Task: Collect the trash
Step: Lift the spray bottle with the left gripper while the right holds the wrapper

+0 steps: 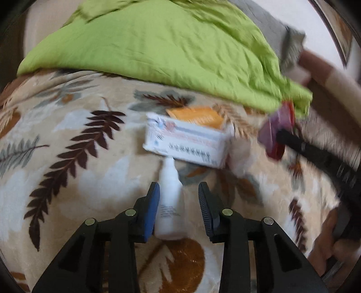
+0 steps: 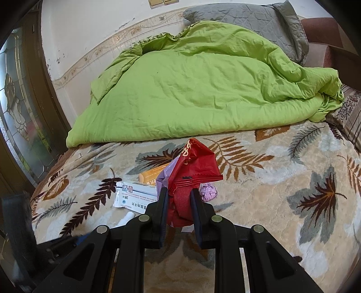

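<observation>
In the left wrist view a small white bottle (image 1: pixel 170 202) lies on the leaf-patterned blanket (image 1: pixel 67 180) between the fingers of my left gripper (image 1: pixel 179 191). That gripper is open: the blue left pad touches the bottle and the right finger stands apart. Just beyond lie a white medicine box (image 1: pixel 187 142) and an orange packet (image 1: pixel 198 117). My right gripper (image 2: pixel 179 193) is shut on a crumpled red wrapper (image 2: pixel 194 166) with a pale purple wrapper (image 2: pixel 162 178) beside it, held above the bed. A pink paper ball (image 2: pixel 208 191) lies behind it.
A bunched green duvet (image 2: pixel 203 90) covers the far half of the bed, with a grey pillow (image 2: pixel 248 20) behind it. A dark glass door (image 2: pixel 20 108) stands at the left. A hand (image 1: pixel 334 252) holds the right gripper's handle.
</observation>
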A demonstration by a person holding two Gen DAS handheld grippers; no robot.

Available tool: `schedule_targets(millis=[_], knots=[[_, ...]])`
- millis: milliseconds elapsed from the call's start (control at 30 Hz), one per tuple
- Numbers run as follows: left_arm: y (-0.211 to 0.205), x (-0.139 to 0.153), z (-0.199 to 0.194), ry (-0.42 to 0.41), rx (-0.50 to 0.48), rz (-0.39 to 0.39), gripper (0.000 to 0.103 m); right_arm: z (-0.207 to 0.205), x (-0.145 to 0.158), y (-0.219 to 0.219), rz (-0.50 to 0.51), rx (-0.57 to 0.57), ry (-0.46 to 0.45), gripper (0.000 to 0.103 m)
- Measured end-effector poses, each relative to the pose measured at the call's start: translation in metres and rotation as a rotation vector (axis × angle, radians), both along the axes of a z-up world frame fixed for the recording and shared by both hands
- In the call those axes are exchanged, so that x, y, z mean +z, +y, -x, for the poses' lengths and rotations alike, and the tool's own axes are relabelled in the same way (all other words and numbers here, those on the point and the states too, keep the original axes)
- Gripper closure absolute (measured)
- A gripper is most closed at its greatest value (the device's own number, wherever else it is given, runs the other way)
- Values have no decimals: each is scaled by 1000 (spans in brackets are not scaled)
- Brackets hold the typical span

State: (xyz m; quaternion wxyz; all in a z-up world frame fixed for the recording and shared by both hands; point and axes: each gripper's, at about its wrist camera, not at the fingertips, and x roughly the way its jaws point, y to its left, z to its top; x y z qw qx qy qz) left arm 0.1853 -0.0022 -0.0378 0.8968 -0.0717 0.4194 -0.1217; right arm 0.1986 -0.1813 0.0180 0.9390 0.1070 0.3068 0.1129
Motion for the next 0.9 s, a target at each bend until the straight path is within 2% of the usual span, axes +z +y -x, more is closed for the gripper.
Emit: schedule_targets(millis=[67,100,267,367,500,633,767,900], knots=[[-9,-7,-1,16,-6,-74,72,0,0,0,-3,-1,0,82],[-10,-9,-2,24,-8,-88,72,0,0,0,-2,-1,-1,82],[-6,-10,-1,13,15,-101,73,0,0,0,4,6,2,82],[2,-8,-1,8,43,-59,73,0,1,3,7,8,2,82],[14,8,4,-93,116,-73,77,1,0,5,9,9,1,82],[17,17,7,-145,154,-101,78,1,0,8,12,17,4,82],[16,13,2,-115,142,-108,78,2,-1,13,22,30,4,82],[19,-1,-7,-20,128,-71,79,2,-2,15,26,35,6,82]])
